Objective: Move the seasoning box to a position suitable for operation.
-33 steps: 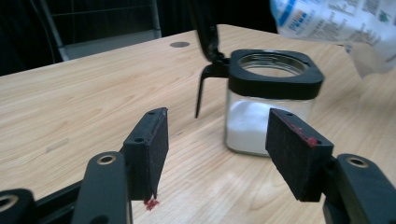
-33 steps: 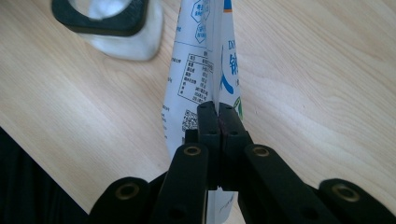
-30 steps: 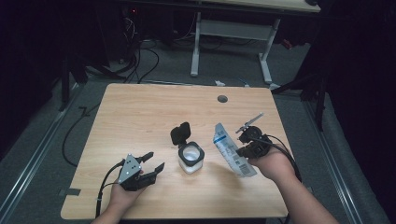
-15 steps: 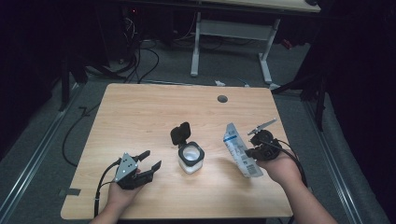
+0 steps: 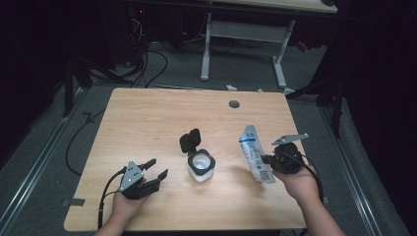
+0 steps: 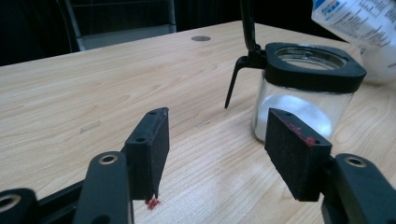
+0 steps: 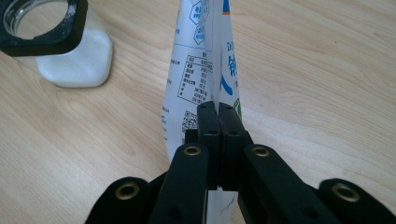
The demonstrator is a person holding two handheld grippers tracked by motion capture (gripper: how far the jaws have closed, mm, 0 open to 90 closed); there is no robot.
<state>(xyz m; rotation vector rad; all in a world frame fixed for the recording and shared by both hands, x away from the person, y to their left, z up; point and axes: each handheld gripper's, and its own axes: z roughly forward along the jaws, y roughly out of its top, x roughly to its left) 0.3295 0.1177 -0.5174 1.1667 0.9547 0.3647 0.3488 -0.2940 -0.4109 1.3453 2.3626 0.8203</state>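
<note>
Right of the glass jar (image 5: pixel 201 167), the right hand-held gripper (image 5: pixel 268 159) carries a white and blue printed pouch (image 5: pixel 255 153) above the bench (image 5: pixel 147 123). Its jaws are clenched flat on the pouch's lower part, pinching the film between the pads, as the right gripper view shows. The pouch stands nearly upright, top end leaning slightly toward the jar, near it but not touching. Held this way, the contents probably stay inside until the pouch is tipped over the opening.

The jar stands at the middle of the bench's near half, partly filled with a white powder (image 7: pixel 74 65). Its black hinged lid (image 5: pixel 191 140) is flipped up behind the square black collar (image 6: pixel 315 63), so the mouth lies open, apparently ready for filling.

Left of the jar, the left hand-held gripper (image 5: pixel 153 172) rests low over the bench, well apart from it. Its jaws are spread wide and grasp nothing; in the left gripper view only bare wood lies between the two pads (image 6: pixel 152 147). It points toward the jar, possibly waiting to steady it.
</note>
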